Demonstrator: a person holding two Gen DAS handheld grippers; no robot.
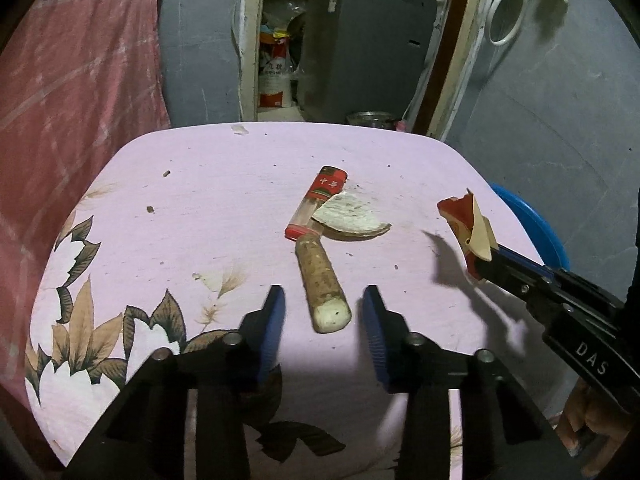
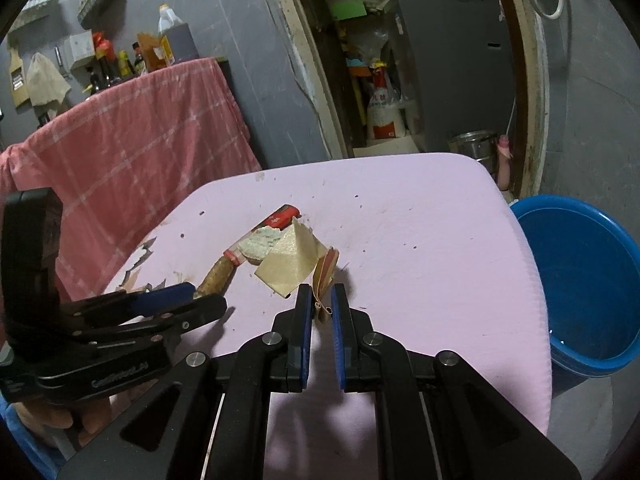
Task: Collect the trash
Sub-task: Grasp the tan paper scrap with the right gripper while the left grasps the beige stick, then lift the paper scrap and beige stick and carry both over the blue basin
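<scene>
- The right gripper (image 2: 321, 300) is clamped on a torn piece of red and tan cardboard packaging (image 2: 289, 267), lifted clear of the pink cloth-covered table (image 2: 432, 248); only a thin folded edge sits between the blue pads, so the piece could slip out before it gets over the blue plastic basin (image 2: 584, 280) standing beside the table's right edge
- The left gripper (image 1: 324, 300) hangs over the near end of a brown, cork-like cylindrical stick (image 1: 322, 286) with its jaws narrowed but not touching it; a gap shows on both sides, so nothing is held yet
- That stick is round and lies at a slant to the jaws, so in my judgement a squeeze could roll or squirt it sideways rather than trap it
- Its far end touches a red and clear plastic lighter (image 1: 316, 202) and a white curved shell-like fragment (image 1: 350, 218); a push along the stick could shove both across the cloth or off the far edge
- The cloth is loose, so pads coming down too low could snag and drag it
- Small dark crumbs (image 1: 166, 173) look too fine for these jaws and may be left behind
</scene>
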